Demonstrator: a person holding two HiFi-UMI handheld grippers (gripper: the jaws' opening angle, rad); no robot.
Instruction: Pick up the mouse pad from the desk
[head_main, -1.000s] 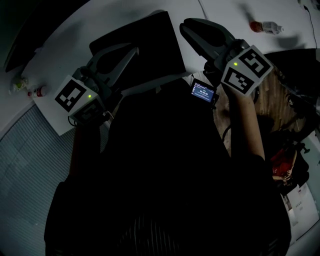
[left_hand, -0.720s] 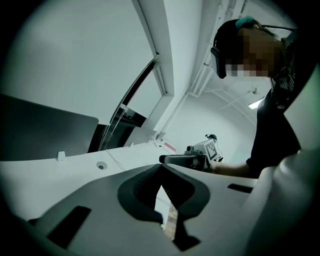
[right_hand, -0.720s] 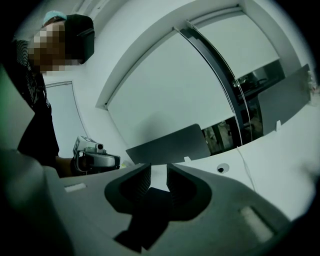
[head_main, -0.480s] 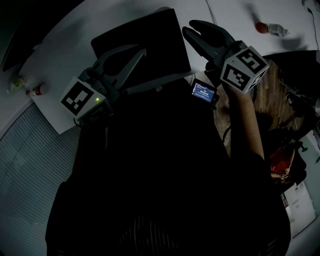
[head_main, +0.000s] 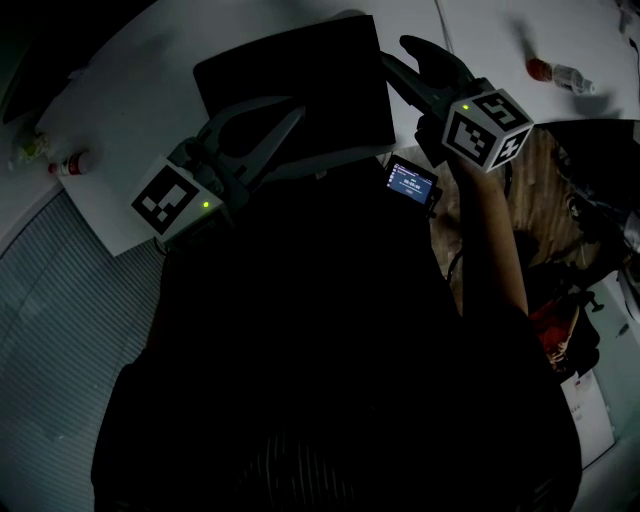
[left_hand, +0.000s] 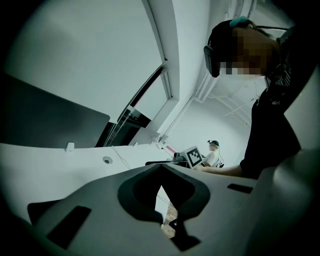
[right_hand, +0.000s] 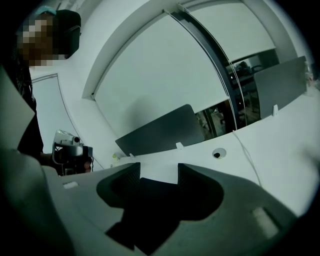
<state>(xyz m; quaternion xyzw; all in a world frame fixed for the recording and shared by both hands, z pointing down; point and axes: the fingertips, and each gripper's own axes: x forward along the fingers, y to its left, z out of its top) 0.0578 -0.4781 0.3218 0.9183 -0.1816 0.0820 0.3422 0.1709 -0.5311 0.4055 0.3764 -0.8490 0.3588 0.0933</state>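
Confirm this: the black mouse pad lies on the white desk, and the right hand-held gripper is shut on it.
Not shut. The right gripper view shows the right hand-held gripper open: its jaws have just been opening and stand apart, the mouse pad showing in the gap, not pressed. The pad does lie on the white desk.

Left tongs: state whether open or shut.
Shut: the grey left tongs meet tip to tip in the left gripper view, nothing between them.

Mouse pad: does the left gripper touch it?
Cannot tell. In the head view the shut left gripper overlaps the near edge of the mouse pad, but no gap or contact shows; the left gripper view misses the mouse pad.
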